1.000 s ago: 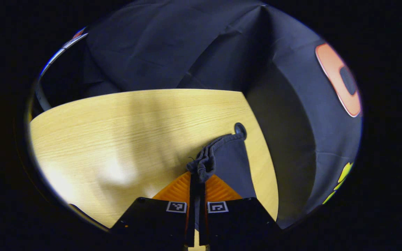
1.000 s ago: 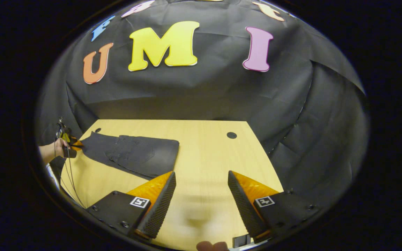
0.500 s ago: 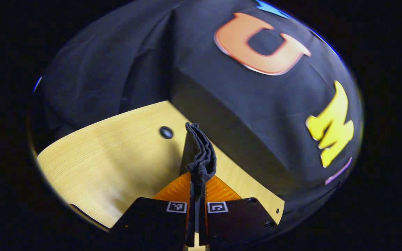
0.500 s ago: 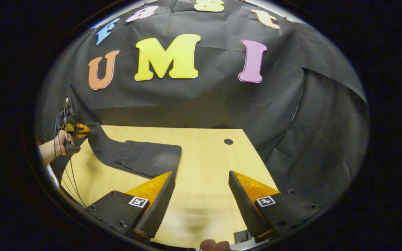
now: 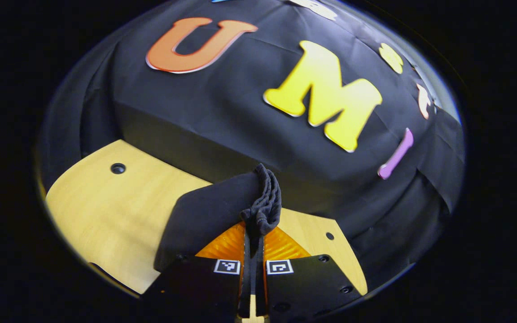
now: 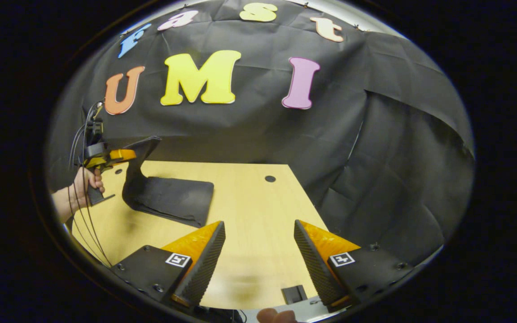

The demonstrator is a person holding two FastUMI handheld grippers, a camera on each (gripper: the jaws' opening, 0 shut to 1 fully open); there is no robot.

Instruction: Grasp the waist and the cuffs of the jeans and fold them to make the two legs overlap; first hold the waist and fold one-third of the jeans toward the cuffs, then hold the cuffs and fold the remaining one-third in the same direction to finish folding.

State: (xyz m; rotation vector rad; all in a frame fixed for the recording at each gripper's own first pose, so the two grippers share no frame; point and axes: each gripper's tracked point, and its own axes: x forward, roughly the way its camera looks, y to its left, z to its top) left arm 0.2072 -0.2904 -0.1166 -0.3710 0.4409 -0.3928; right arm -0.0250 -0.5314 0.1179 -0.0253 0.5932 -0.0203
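Dark jeans (image 6: 168,199) lie folded on the wooden table (image 6: 240,202) at the left in the right gripper view. Their cuff end rises off the table, up into my left gripper (image 6: 121,154), which a hand (image 6: 85,179) holds. The left gripper view has my left gripper (image 5: 254,229) shut on the bunched cuffs (image 5: 266,202), while the leg cloth (image 5: 204,211) hangs down to the left of the fingers. My right gripper (image 6: 258,237) stands open low over the table's near part, nothing between its fingers, apart from the jeans.
Round cable holes (image 6: 269,178) (image 5: 117,168) sit in the tabletop near its far corners. A small black block (image 6: 293,294) lies at the table's near edge. Cables (image 6: 79,211) hang from the left gripper. The black cloth wall stands close behind the table.
The left gripper has lifted the cuffs off the table and swung round toward the folded part, so the leg now stands up. The right gripper has stayed open and barely shifted.
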